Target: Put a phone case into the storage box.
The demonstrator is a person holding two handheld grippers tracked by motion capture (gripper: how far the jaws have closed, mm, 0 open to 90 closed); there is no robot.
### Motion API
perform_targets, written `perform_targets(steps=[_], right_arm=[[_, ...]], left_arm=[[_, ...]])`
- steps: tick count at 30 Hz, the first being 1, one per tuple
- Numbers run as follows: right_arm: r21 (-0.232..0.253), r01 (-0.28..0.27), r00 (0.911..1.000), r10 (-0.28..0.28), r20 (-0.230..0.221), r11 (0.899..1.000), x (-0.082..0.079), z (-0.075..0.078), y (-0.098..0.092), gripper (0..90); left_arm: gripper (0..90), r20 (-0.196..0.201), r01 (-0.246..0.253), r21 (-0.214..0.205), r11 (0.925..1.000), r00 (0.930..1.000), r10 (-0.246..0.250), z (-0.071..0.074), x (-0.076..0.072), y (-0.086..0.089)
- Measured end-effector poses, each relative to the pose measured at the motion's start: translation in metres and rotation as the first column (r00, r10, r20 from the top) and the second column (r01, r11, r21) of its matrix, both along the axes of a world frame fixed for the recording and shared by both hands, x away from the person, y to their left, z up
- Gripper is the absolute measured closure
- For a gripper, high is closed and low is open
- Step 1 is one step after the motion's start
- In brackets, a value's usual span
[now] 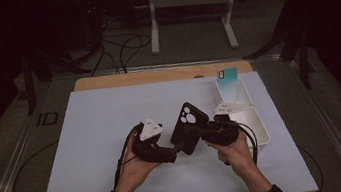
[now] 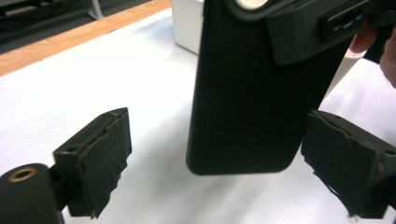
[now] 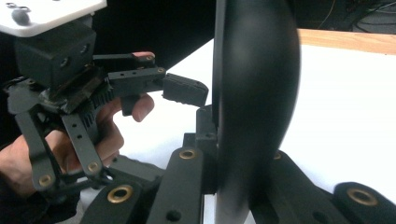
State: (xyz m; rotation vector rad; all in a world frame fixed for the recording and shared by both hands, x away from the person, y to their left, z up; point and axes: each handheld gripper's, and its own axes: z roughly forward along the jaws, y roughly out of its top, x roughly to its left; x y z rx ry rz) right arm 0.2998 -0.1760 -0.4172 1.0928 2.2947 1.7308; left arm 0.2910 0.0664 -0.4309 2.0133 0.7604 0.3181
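Phone case (image 1: 188,126), black, is up off the table (image 1: 93,137), held in the air between the two grippers. It stands almost upright, with its camera holes at the top. The right gripper (image 1: 198,131) has its fingers (image 3: 196,163) clenched tight on the case, pinching it from both sides near the camera end. In the right gripper view the case (image 3: 257,107) rises thin and dark right between those fingers. The left gripper (image 1: 178,150) sits just left of the case and lower, near its bottom end. Its fingers (image 2: 100,158) are spread wide, and they have just been opening. In the left gripper view the bottom of the case (image 2: 252,102) hangs between the two fingers, but neither one touches it. The other gripper's finger (image 2: 308,32) shows there too, pressed on the top part of the case. A white box (image 1: 257,114) sits on the table just right of the case, behind the right gripper. A blue-green case (image 1: 228,81) leans at the far end of the box. Each hand (image 1: 136,169) grips its own tool from below the case.
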Motion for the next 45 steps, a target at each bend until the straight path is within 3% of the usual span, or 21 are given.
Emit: perform_targets(steps=[1,3,12,19,21,23,25,30,33,36,37,40,42,44,45], right_arm=[[0.004,-0.002,1.0000,0.002,0.000,1.000,0.000,0.000,-0.001,86.0],[0.011,-0.007,1.0000,0.007,0.003,1.000,0.000,0.002,-0.002,85.9],[0.000,-0.071,0.9965,0.071,0.044,0.997,-0.005,0.010,0.004,85.8],[-0.002,-0.142,0.9870,0.141,0.077,0.990,-0.009,0.015,0.011,85.7],[-0.001,-0.154,0.9850,0.153,0.080,0.988,-0.010,0.015,0.013,85.7],[0.001,-0.181,0.9801,0.180,0.084,0.984,-0.011,0.015,0.015,85.7],[0.006,-0.188,0.9787,0.186,0.086,0.982,-0.011,0.014,0.014,85.6],[0.013,-0.203,0.9759,0.201,0.085,0.979,-0.010,0.014,0.011,85.6],[0.041,-0.222,0.9725,0.218,0.082,0.974,-0.009,0.012,0.007,85.6],[0.043,-0.227,0.9713,0.222,0.084,0.973,-0.009,0.011,0.005,85.7],[0.046,-0.235,0.9693,0.230,0.086,0.971,-0.009,0.011,0.004,85.7],[0.056,-0.237,0.9689,0.231,0.087,0.970,-0.009,0.011,0.001,85.6],[0.053,-0.239,0.9680,0.233,0.093,0.970,-0.007,0.012,-0.003,85.0],[0.051,-0.242,0.9672,0.237,0.092,0.969,-0.007,0.012,-0.004,85.0],[0.051,-0.242,0.9672,0.237,0.092,0.969,-0.007,0.012,-0.004,84.1]], left_arm=[[6.4,-0.027,0.014,-0.008,0.9999,0.9995,-0.014,-0.001,0.002,0.003],[2.1,-0.045,0.022,-0.005,0.9997,0.9987,-0.023,-0.003,0.003,0.004],[1.6,-0.065,0.076,-0.034,0.9965,0.9948,-0.078,-0.006,0.002,0.004],[4.8,-0.075,0.158,-0.029,0.9870,0.9843,-0.160,-0.009,-0.001,0.000],[11.7,-0.073,0.169,-0.035,0.9851,0.9826,-0.171,-0.009,-0.001,0.000],[17.5,-0.075,0.202,-0.064,0.9772,0.9755,-0.207,-0.010,-0.002,0.000],[22.9,-0.073,0.213,-0.075,0.9742,0.9732,-0.218,-0.010,-0.002,0.000],[30.6,-0.071,0.229,-0.090,0.9691,0.9691,-0.236,-0.010,-0.003,0.003],[32.4,-0.084,0.239,-0.134,0.9618,0.9644,-0.251,-0.011,-0.001,0.006],[34.5,-0.084,0.245,-0.140,0.9592,0.9624,-0.258,-0.011,-0.001,0.006],[38.4,-0.084,0.266,-0.146,0.9528,0.9564,-0.280,-0.011,-0.001,0.007],[46.6,-0.077,0.281,-0.149,0.9481,0.9526,-0.294,-0.012,-0.003,0.008],[53.0,-0.067,0.302,-0.159,0.9400,0.9466,-0.315,-0.012,-0.005,0.009],[55.5,-0.067,0.302,-0.159,0.9400,0.9466,-0.315,-0.012,-0.005,0.009],[55.5,-0.073,0.317,-0.174,0.9324,0.9401,-0.333,-0.013,-0.004,0.011]])
